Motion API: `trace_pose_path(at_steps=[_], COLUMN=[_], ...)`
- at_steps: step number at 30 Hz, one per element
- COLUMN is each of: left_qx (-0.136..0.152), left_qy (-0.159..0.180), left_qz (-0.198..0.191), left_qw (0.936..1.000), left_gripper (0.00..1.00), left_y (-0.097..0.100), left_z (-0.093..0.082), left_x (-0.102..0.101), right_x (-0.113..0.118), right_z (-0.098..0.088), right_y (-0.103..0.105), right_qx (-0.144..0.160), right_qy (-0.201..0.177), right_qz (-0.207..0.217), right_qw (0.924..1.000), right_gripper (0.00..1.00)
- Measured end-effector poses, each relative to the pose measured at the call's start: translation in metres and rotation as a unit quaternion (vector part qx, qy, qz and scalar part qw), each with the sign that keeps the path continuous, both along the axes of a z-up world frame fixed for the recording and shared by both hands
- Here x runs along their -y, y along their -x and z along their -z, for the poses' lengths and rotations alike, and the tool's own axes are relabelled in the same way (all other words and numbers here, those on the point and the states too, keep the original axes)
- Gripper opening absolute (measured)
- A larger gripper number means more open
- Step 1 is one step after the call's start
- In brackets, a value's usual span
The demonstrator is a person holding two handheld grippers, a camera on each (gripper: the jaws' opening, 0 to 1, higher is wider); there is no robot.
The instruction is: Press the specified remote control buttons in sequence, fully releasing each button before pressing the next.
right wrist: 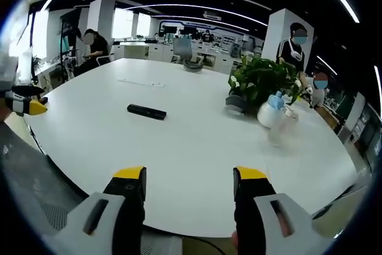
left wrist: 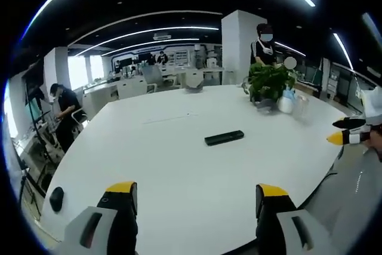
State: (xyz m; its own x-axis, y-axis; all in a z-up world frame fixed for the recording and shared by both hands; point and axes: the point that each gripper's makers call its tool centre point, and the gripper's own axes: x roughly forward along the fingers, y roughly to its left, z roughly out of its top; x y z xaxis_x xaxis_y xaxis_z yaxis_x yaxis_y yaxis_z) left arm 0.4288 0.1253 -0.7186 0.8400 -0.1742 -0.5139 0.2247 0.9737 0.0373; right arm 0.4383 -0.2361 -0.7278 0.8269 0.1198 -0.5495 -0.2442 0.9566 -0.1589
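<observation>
Two grippers: the left gripper (left wrist: 197,198) and the right gripper (right wrist: 190,184) are both seen from their own cameras, above the near edge of the table.
Left gripper: its jaws are held wide apart and nothing is held between them; only the white table top is seen in the gap.
Right gripper: its jaws are also spread apart and nothing is gripped. In the left gripper view it is seen at the right border (left wrist: 348,131), and there its yellow tips are close together at a sharp angle, so its state is judged from its own view.
Left gripper from the other side: it is seen at the left border of the right gripper view (right wrist: 27,101).
Remote control: the black remote control (left wrist: 224,138) (right wrist: 146,111) is lying flat on the table, well apart from both grippers and not touched by them.
Table: a large white round table (left wrist: 179,165) (right wrist: 197,141).
Plant: a green potted plant (left wrist: 270,83) (right wrist: 258,82) is placed at the far side of the table.
Spray bottle: a white spray bottle (right wrist: 271,111) is standing just beside the plant.
Small object: a black object (left wrist: 56,198) is seen near the left edge of the table; what it is cannot be told.
People: a person is standing behind the plant, and another one is bent over at the far left.
</observation>
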Motion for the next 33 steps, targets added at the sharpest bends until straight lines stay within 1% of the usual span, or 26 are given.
trace_pose_path(at_steps=[4,7,9,11,12,15,18,22,27,29,31,33], left_qx=[0.0,-0.003,-0.005,-0.014,-0.031,-0.031,-0.034,-0.025,-0.024,-0.025,-0.027,-0.022], left_qy=[-0.01,-0.03,-0.037,-0.044,-0.049,-0.062,-0.07,-0.083,-0.102,-0.109,-0.118,-0.128], left_qz=[0.015,0.033,0.045,0.072,0.087,0.114,0.129,0.158,0.191,0.206,0.223,0.241], left_qw=[0.9998,0.999,0.9983,0.9963,0.9945,0.9911,0.9886,0.9837,0.976,0.9722,0.9673,0.9617], left_gripper=[0.82,0.78,0.77,0.77,0.77,0.74,0.73,0.71,0.69,0.68,0.67,0.65], left_y=[-0.009,-0.02,-0.026,-0.032,-0.036,-0.048,-0.058,-0.073,-0.089,-0.096,-0.102,-0.11], left_z=[-0.007,-0.011,-0.013,-0.012,-0.008,-0.01,-0.012,-0.021,-0.024,-0.024,-0.023,-0.025], left_x=[0.002,0.003,0.005,0.01,0.012,0.02,0.026,0.041,0.055,0.06,0.065,0.069], right_x=[0.0,-0.001,-0.001,0.0,0.0,0.0,-0.001,-0.001,0.002,0.002,0.003,0.004], right_z=[0.0,0.0,0.0,0.0,0.0,0.001,0.002,0.002,0.002,0.003,0.003,0.003], right_y=[0.0,0.001,0.001,0.001,0.001,0.001,0.001,0.001,0.0,0.0,0.0,0.0], right_qx=[-0.001,-0.003,-0.002,-0.003,-0.004,-0.005,-0.008,-0.009,-0.011,-0.011,-0.011,-0.011], right_qy=[0.0,0.005,0.007,0.006,0.005,0.002,0.005,0.007,0.006,0.006,0.005,0.005], right_qz=[0.0,-0.002,-0.002,0.0,0.0,-0.001,-0.004,-0.004,0.002,0.004,0.007,0.009], right_qw=[1.0,1.0,1.0,1.0,1.0,1.0,0.9999,0.9999,0.9999,0.9999,0.9999,0.9999], right_gripper=[0.6,0.58,0.58,0.58,0.58,0.57,0.57,0.57,0.56,0.56,0.56,0.55])
